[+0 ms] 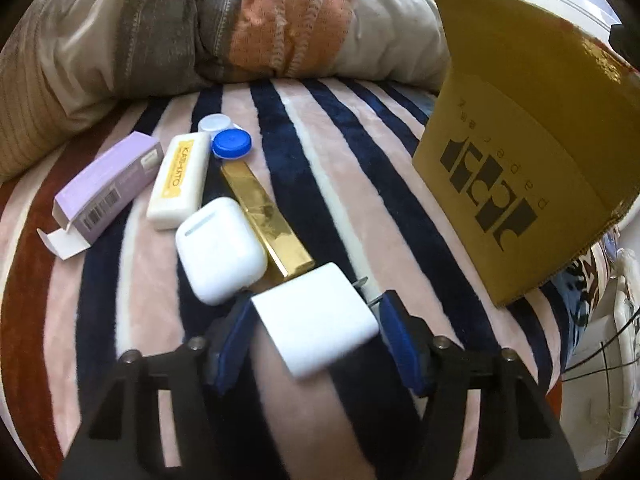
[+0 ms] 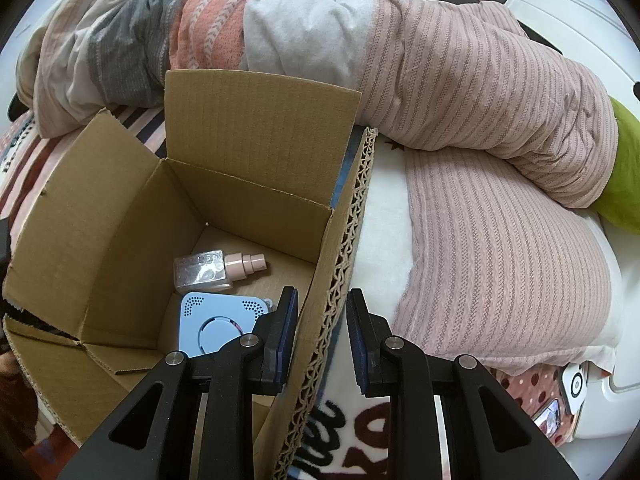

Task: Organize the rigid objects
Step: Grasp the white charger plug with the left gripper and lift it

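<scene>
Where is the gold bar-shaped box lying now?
In the left wrist view, the gold box lies on the striped blanket, between the white earbud case and the charger.

I see a plush, soft blanket (image 1: 320, 152) covering the bed. The charger (image 1: 316, 320) and earbud case (image 1: 220, 248) look like smooth white plastic, a little glossy. The long bar (image 1: 264, 216) has shiny gold foil. The box (image 2: 100, 220) is matt corrugated cardboard with rough cut edges. The bottle (image 2: 200, 272) inside it looks like clear glass.

Striped blanket (image 1: 320, 152) bears small boxes, cases, cardboard box (image 1: 516, 184).
</scene>
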A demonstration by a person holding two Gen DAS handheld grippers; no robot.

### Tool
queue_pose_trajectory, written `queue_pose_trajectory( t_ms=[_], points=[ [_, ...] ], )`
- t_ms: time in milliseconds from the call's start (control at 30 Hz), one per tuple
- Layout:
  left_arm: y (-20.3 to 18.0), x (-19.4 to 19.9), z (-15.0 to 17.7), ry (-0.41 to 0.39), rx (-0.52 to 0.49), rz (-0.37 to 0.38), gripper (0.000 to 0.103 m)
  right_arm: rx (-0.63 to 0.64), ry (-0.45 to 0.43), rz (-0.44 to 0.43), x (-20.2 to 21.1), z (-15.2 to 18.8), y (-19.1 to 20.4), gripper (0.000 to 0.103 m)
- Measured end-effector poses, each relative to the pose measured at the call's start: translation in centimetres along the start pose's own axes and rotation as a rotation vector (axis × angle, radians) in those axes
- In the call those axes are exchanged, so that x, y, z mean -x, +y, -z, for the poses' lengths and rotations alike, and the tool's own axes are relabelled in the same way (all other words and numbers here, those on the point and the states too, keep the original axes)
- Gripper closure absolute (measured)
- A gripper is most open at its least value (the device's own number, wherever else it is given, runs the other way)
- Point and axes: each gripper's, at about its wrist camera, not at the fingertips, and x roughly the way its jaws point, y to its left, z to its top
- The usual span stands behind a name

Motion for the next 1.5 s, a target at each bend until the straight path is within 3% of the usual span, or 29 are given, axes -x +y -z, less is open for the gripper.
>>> queue_pose_trajectory(
  t_ms=[233,533,700,833,967,1233,1300,1500],
  points=[
    [0.6,1.7,0.6,-0.021,-0.026,0.064,0.044,-0.002,-0.003,-0.004,0.1,0.1,0.0,0.084],
    [0.9,6.4,-0.3,-0.095,-0.089,0.032,0.044,-0.005,-0.003,-0.005,0.2,0.1,0.1,0.084],
    [2.0,4.8,0.9,-0.043,-0.067,0.0,0.044,-0.003,-0.005,-0.004,0.2,0.1,0.2,0.084],
    [2.4,4.6,2.3,-0.069,-0.063,0.017,0.044,-0.005,-0.003,-0.005,0.2,0.1,0.2,0.084],
    [2.3,4.1,3.2,-0.026,-0.054,0.072,0.036,-0.006,-0.004,-0.005,0.2,0.0,0.2,0.084],
    [1.2,4.4,4.1,-0.033,-0.09,0.094,0.034,-0.008,-0.005,-0.008,0.2,0.1,0.2,0.084],
    [1.2,4.1,3.9,-0.016,-0.09,0.067,0.048,-0.008,-0.005,-0.007,0.2,0.1,0.2,0.084],
    [1.8,4.4,3.8,-0.026,-0.054,0.097,0.049,-0.01,-0.004,-0.008,0.2,0.1,0.2,0.084]
  ],
)
